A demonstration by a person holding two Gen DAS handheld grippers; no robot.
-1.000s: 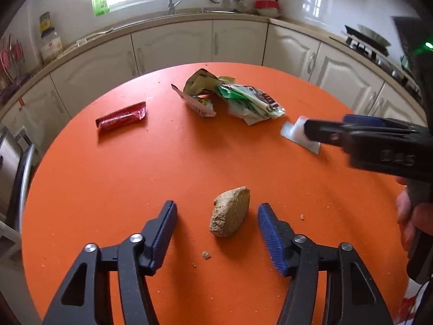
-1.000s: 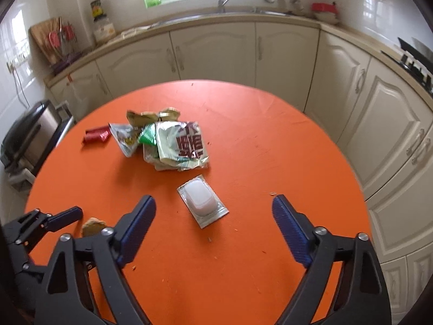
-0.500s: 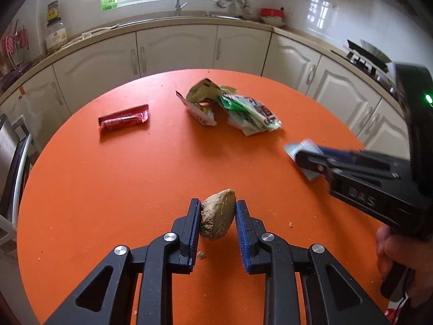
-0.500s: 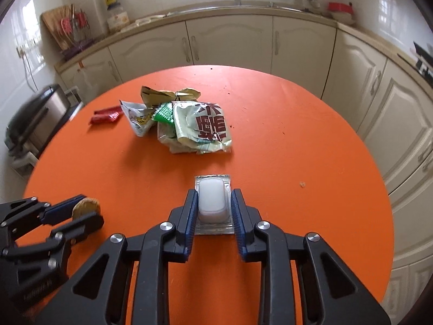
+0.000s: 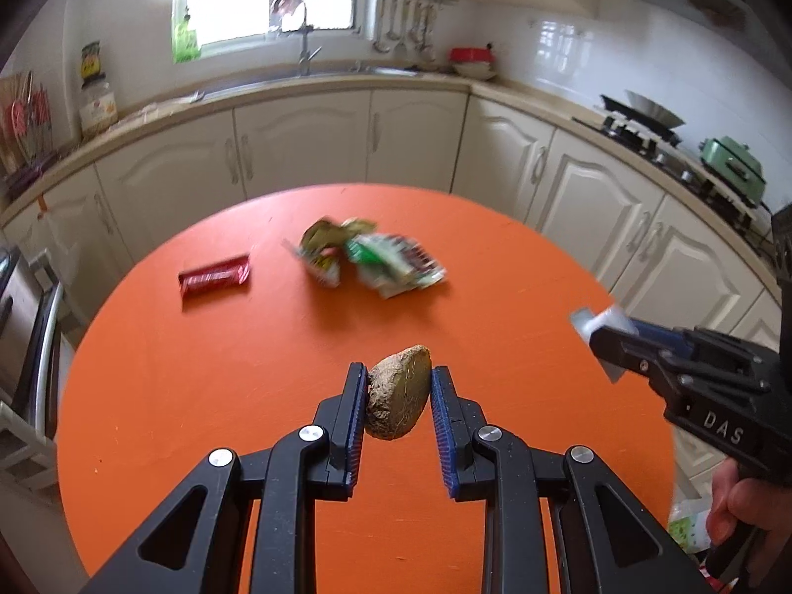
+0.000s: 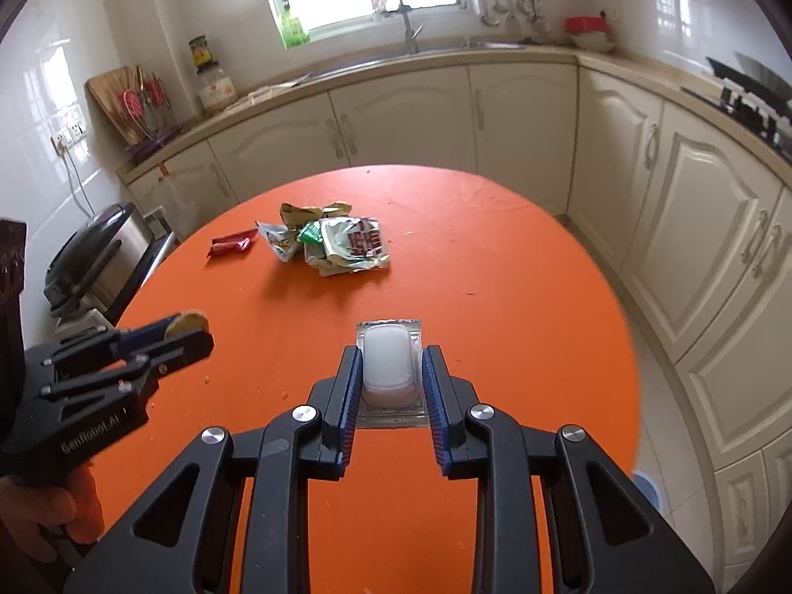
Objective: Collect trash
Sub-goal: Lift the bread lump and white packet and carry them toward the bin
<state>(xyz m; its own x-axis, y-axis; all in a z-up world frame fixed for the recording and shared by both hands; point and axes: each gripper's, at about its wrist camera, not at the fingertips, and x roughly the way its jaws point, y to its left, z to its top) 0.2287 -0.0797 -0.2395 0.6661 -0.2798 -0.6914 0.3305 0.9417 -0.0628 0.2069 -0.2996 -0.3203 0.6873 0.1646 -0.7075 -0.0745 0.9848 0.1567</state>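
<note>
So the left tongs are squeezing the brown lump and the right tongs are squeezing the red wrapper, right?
Not quite. The left tongs do squeeze the brown lump, but the right tongs are squeezing a white blister pack, as the right wrist view shows. The red wrapper lies untouched on the far side of the orange table.

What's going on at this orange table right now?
A person is clearing trash with a gripper in each hand. The left gripper is shut on a brown lump; the right gripper is shut on a clear packet holding something white. A red wrapper and a pile of crumpled bags lie farther back on the table.
</note>
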